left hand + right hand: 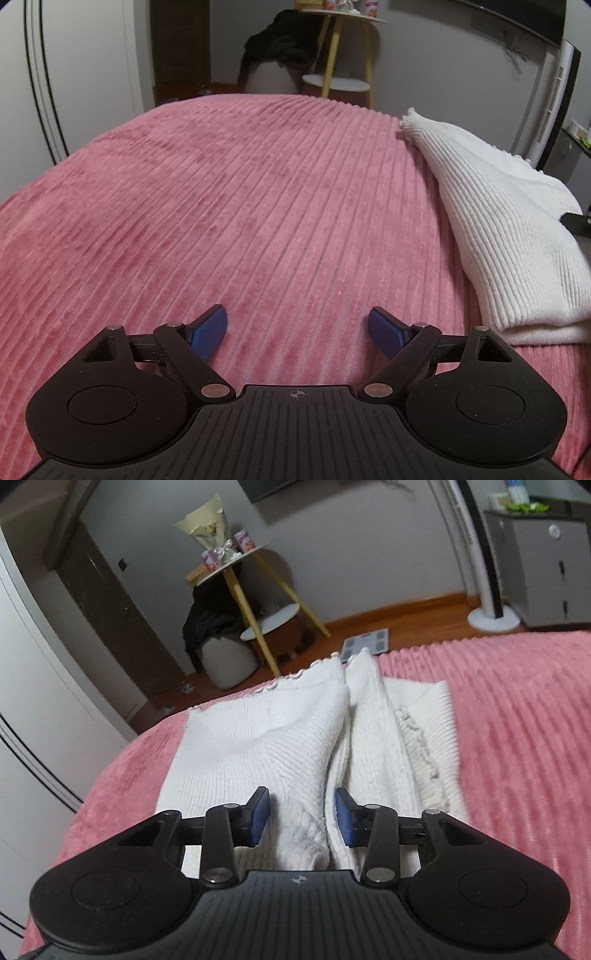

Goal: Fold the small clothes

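Observation:
A white ribbed knit garment lies partly folded on the pink ribbed bedspread. In the right wrist view it fills the middle, with a raised fold between the blue pads. My right gripper is open, its jaws on either side of that fold, just above the cloth. In the left wrist view the same garment lies at the right. My left gripper is wide open and empty over bare bedspread, left of the garment.
Beyond the bed's far edge stand a yellow-legged side table with small items, a dark garment over a stool, a scale on the wood floor, a white tower fan and a grey cabinet.

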`<state>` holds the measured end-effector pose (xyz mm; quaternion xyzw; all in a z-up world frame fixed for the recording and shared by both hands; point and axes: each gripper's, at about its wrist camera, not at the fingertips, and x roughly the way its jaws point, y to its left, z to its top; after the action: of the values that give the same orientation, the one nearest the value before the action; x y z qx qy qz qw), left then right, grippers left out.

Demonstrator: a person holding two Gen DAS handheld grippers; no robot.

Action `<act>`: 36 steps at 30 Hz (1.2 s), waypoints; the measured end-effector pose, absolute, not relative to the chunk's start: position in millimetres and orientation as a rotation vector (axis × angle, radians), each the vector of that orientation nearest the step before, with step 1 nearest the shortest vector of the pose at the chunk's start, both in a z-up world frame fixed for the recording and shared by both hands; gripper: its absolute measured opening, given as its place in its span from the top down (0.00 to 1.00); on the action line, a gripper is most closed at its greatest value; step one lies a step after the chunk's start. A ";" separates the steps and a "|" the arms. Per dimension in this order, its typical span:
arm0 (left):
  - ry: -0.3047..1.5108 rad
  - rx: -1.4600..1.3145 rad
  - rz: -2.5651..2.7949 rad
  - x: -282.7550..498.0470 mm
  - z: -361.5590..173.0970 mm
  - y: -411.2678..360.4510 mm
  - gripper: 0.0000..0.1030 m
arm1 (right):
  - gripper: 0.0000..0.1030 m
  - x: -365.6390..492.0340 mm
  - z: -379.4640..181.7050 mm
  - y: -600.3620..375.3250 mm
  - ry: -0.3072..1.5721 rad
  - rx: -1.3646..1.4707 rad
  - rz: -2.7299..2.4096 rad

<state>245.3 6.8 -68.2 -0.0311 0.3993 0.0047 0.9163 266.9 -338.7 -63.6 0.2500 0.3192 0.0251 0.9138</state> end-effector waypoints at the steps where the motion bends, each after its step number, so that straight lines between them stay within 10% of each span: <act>1: 0.822 -0.063 0.010 245.2 -67.9 5.9 0.14 | 0.68 267.3 -63.6 -336.3 0.656 0.503 0.056; 20: 0.820 -0.067 0.009 245.3 -67.4 5.2 0.13 | 0.87 253.3 -45.9 -250.1 0.371 -0.429 -0.223; 36: 0.793 -0.070 -0.035 241.4 -62.6 -1.6 0.11 | 0.70 236.2 -54.8 -269.8 0.472 -0.335 -0.237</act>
<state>241.4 -1.6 -62.6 -0.0343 0.3860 -0.0170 0.9217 236.2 -269.8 -54.8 -0.1647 0.2324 -0.1166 0.9515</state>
